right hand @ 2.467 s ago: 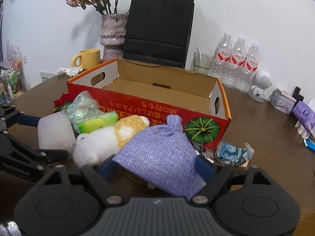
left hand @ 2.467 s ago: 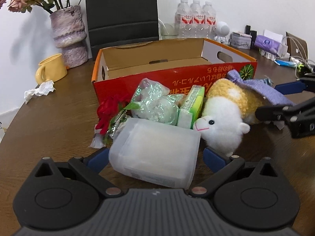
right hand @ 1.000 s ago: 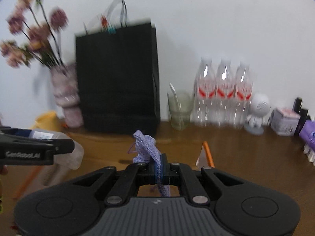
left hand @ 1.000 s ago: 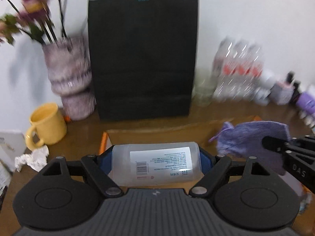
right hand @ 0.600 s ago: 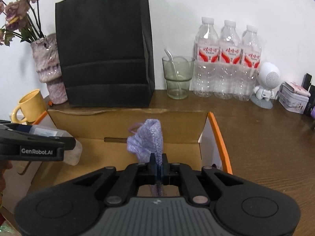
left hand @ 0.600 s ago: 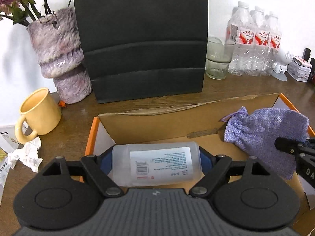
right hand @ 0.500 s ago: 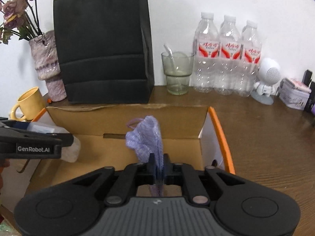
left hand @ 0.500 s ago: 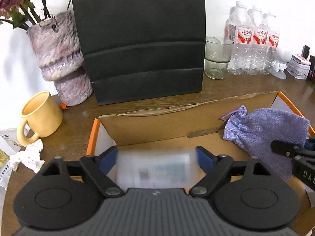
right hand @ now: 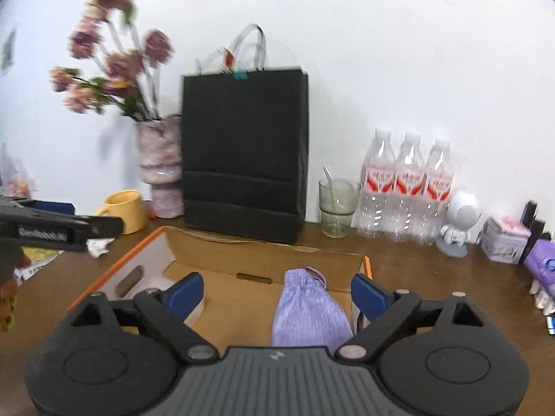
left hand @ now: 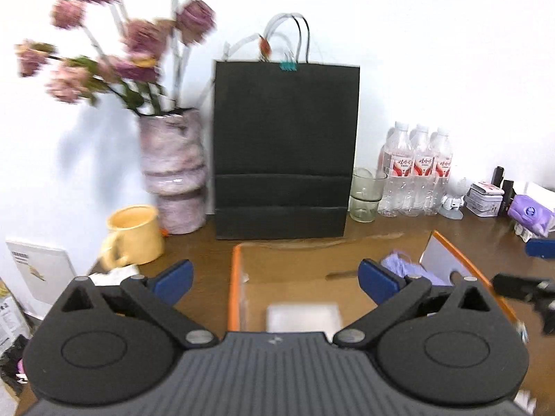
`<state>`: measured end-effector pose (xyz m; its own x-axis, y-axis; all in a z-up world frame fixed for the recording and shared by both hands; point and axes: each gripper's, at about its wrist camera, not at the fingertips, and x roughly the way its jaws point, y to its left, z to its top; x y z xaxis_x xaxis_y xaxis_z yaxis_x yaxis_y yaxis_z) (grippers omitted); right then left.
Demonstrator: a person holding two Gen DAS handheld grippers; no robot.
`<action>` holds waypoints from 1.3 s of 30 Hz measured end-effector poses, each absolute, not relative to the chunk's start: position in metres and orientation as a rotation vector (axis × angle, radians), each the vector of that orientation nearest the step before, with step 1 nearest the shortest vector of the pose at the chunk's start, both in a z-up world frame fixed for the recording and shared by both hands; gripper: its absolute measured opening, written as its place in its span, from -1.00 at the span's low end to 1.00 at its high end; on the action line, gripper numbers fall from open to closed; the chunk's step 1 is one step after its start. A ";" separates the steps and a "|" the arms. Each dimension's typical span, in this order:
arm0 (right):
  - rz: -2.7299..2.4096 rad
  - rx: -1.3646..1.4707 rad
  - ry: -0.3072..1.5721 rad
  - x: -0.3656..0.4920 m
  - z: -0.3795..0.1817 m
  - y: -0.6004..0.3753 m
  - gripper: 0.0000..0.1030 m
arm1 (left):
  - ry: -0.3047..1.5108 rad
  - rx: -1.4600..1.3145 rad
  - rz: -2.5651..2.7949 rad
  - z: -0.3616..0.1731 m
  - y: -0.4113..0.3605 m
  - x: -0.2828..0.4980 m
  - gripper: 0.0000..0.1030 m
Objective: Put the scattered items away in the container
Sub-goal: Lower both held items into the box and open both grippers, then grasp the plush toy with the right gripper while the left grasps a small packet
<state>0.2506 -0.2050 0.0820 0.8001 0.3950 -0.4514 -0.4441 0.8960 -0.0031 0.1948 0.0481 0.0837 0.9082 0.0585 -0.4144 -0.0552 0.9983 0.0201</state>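
The cardboard box [left hand: 239,277] with orange rims [right hand: 138,253] sits on the brown table below both grippers. The translucent plastic container [left hand: 303,317] lies inside it on the left; a bit shows in the right wrist view [right hand: 156,282]. The purple cloth pouch [right hand: 308,308] lies inside on the right, also seen in the left wrist view [left hand: 409,268]. My left gripper [left hand: 275,279] is open and empty above the box. My right gripper [right hand: 277,293] is open and empty above the pouch.
A black paper bag [left hand: 284,149] stands behind the box, with a flower vase [left hand: 173,170] and yellow mug [left hand: 133,235] to its left. A glass [right hand: 338,208], three water bottles [right hand: 409,187] and small items [right hand: 506,242] stand at the right. Crumpled tissue [right hand: 99,244] lies left.
Both grippers opened: the left let go of the plastic container, the right let go of the purple pouch, both now lying in the box. Both grippers rose and pulled back.
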 end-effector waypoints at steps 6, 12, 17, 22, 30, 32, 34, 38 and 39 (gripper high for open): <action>0.473 -0.145 0.502 0.182 0.057 -0.232 0.79 | 0.471 0.050 0.087 0.045 0.060 0.117 1.00; 0.460 -0.127 0.561 0.135 0.024 -0.244 0.79 | 0.539 0.009 0.109 0.014 0.064 0.074 1.00; 0.445 -0.081 0.575 0.109 0.003 -0.244 0.79 | 0.571 -0.026 0.087 0.003 0.060 0.058 1.00; 0.443 -0.119 0.581 0.100 -0.005 -0.236 0.79 | 0.615 -0.026 0.087 -0.010 0.060 0.057 1.00; 0.436 -0.165 0.578 0.108 -0.007 -0.228 0.79 | 0.662 -0.022 0.106 -0.019 0.066 0.067 0.81; 0.441 -0.176 0.579 0.110 -0.008 -0.225 0.79 | 0.679 -0.012 0.103 -0.021 0.065 0.071 0.69; 0.448 -0.197 0.580 0.112 -0.009 -0.222 0.79 | 0.694 -0.005 0.096 -0.023 0.065 0.075 0.63; 0.436 -0.298 0.606 0.122 -0.011 -0.210 0.78 | 0.717 0.002 0.083 -0.024 0.064 0.086 0.54; 0.434 -0.321 0.613 0.125 -0.011 -0.208 0.77 | 0.724 0.009 0.082 -0.024 0.064 0.090 0.47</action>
<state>0.1251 -0.2077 -0.0111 0.7330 0.2945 -0.6132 -0.4806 0.8621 -0.1604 0.0895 0.0641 -0.0241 0.7459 0.0785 -0.6614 -0.0721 0.9967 0.0370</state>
